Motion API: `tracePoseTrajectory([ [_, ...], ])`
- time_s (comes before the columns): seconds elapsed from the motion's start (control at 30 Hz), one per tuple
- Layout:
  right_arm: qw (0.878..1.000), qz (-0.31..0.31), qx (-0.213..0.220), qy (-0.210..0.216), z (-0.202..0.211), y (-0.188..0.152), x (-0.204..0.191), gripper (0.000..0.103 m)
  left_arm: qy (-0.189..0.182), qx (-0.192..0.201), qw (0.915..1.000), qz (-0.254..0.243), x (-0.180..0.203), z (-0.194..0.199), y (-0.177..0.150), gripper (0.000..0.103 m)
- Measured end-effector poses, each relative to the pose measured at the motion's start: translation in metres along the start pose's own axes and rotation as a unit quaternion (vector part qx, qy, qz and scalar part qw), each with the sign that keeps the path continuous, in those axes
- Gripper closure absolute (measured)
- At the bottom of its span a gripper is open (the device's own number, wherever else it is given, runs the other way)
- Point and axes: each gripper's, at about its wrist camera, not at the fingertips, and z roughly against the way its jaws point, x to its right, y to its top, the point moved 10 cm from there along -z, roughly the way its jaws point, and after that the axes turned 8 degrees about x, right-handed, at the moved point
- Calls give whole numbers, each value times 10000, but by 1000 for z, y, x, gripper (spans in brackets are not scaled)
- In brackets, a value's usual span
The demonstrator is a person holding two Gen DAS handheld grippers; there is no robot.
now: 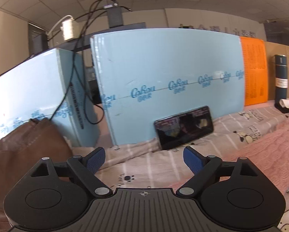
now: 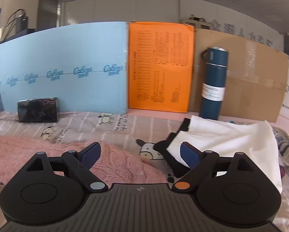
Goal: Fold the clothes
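Both the left gripper (image 1: 144, 159) and right gripper (image 2: 140, 154) hovered with fingers spread, grasping nothing. The pink sweater (image 2: 47, 154) lay spread on the bed sheet (image 2: 86, 123), the white garment (image 2: 231, 145) lay far right.

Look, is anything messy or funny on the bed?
Nothing is spilled or broken. The phone leans tilted against the blue board, and the white cloth lies rumpled over a black cloth. Both grippers, left and right, are open and empty.
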Motion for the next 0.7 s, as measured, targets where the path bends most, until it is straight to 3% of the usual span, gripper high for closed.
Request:
tracePoseTrajectory([
  [0.07,9974,501,-96,512,-9,1,-19,12,-584,-182,9978,-237,26,-17,0,13],
  [0.17,9937,688,-483,745,-31,-7,-27,12,-1279,-392,9890,-632,61,-35,-5,13],
  [0.3,9893,529,-801,1097,-50,-21,-35,15,-1633,-832,9812,-598,88,-54,-23,17],
  [0.37,9886,515,-847,1131,-55,-26,-38,18,-1773,-1023,9771,-584,96,-58,-34,32],
  [0.4,9882,491,-868,1159,-57,-28,-39,21,-1848,-1018,9759,-558,99,-57,-36,45],
  [0.43,9879,466,-880,1187,-58,-30,-40,28,-1922,-1008,9747,-531,102,-56,-38,61],
  [0.53,9880,535,-848,1177,-55,-33,-41,46,-2086,-910,9722,-546,109,-51,-41,86],
  [0.7,9874,940,-725,1047,-42,-35,-44,74,-1935,-476,9765,-818,111,-32,-32,93],
])
